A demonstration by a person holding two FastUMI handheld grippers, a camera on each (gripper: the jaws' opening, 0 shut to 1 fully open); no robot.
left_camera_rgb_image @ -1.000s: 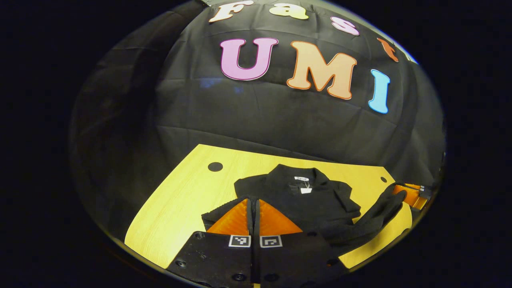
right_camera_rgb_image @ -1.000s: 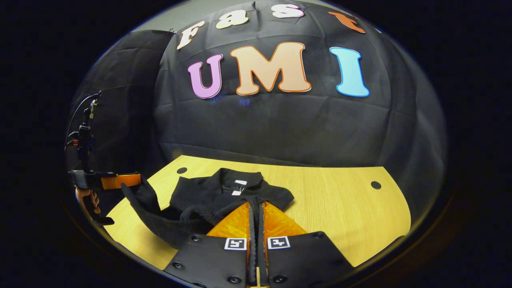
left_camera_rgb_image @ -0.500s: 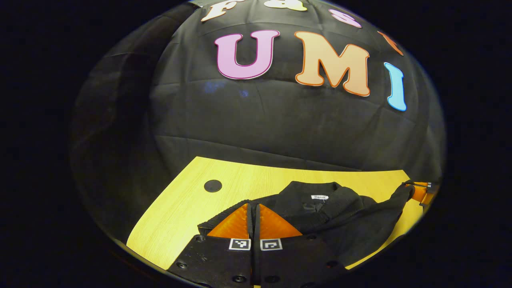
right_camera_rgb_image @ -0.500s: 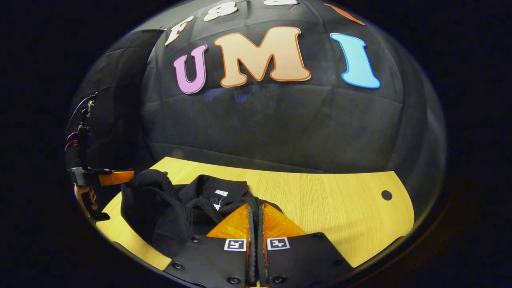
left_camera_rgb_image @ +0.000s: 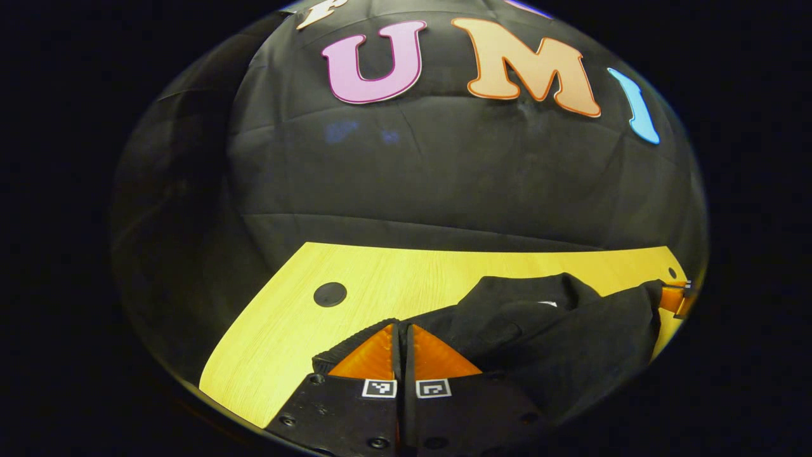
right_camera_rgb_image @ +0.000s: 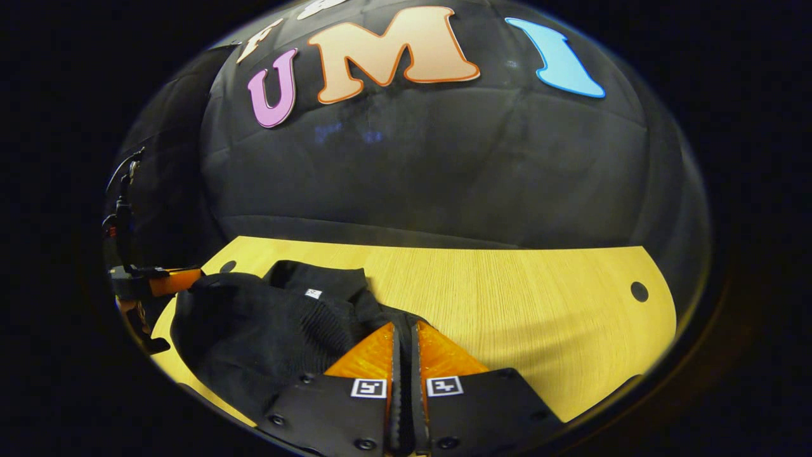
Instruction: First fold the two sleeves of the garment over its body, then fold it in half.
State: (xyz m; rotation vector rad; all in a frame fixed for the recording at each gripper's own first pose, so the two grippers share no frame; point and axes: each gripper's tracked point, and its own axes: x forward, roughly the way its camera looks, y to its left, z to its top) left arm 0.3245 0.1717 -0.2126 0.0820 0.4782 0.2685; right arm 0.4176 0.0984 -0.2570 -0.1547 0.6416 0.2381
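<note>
A light yellow wooden table (left_camera_rgb_image: 355, 279) with round dark holes carries a black knitted garment (left_camera_rgb_image: 558, 343), bunched on its right part in the left gripper view and its left part in the right gripper view. The left gripper (left_camera_rgb_image: 401, 330) has its jaws pressed together on the garment's near edge. The right gripper (right_camera_rgb_image: 403, 329) likewise pinches the dark fabric at its fingertips.

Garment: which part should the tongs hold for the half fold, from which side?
The near hem corners of the garment, one per tongs, coming from the near table edge. The collar lies at the far end, so lifting the hem carries it over. Both tongs appear to be pinching it there.
</note>
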